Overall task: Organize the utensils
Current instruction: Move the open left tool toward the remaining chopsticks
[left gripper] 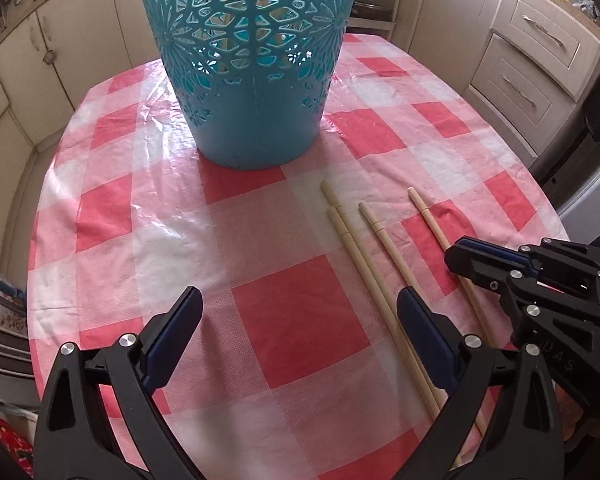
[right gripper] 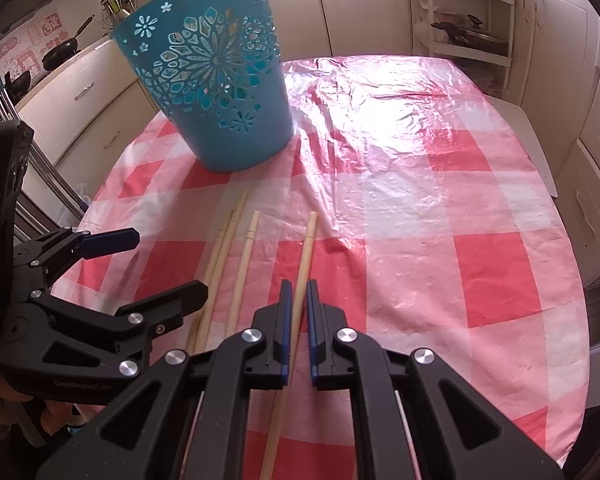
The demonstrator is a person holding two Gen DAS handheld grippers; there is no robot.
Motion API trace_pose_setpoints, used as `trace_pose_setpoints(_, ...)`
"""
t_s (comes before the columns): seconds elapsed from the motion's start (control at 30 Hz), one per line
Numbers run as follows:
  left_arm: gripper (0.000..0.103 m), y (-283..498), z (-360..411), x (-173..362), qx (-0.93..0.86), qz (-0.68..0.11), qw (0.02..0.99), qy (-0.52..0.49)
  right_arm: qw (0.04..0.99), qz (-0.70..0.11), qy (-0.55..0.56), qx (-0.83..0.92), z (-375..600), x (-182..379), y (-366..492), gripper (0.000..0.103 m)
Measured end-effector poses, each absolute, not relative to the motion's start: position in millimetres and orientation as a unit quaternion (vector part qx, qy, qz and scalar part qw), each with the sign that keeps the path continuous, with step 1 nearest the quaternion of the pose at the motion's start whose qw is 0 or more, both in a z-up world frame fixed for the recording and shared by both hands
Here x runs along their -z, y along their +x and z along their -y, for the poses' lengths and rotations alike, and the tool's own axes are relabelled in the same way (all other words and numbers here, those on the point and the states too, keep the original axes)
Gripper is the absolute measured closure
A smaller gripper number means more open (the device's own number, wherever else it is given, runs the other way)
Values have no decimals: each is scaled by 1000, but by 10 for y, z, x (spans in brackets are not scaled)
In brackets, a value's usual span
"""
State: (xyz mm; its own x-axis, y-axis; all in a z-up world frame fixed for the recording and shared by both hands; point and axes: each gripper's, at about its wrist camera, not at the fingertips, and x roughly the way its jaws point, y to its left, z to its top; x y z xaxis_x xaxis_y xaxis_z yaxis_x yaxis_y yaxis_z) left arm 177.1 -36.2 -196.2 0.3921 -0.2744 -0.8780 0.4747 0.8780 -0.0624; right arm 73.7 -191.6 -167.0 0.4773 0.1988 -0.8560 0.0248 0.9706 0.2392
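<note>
Item: four pale wooden chopsticks lying roughly parallel on the surface, which is covered in a glossy red-and-white checked plastic cloth (right gripper: 420,184). Location: near side, in front of the tall teal plastic basket with cut-out flower pattern (right gripper: 216,92) standing at the far left.

Right gripper (right gripper: 297,300): jaws narrow, closed on the rightmost chopstick (right gripper: 306,256), gripping it partway along its length, so a long part runs free on both sides.

Left gripper (left gripper: 300,340): jaws wide, holding nothing, hanging over the three remaining chopsticks (left gripper: 364,264); its right finger sits just above the nearest pair.

Hazards, judged:
- The thin round stick may pivot or slide between the pads once lifted, since the hold is narrow and off its ends.
- Its far tip may catch the basket's rim or a cut-out hole when tipped in.
- The light basket may tip if knocked.
- The two grippers sit close together; a clash may scatter the loose sticks.
- The slick cloth lets sticks roll.
</note>
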Motion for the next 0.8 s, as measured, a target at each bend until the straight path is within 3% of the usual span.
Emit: trace_pose_setpoints(0.8,9,1897,260,1933,214,-512,830,56,854,-503,120,-54,1940,1673,733,94)
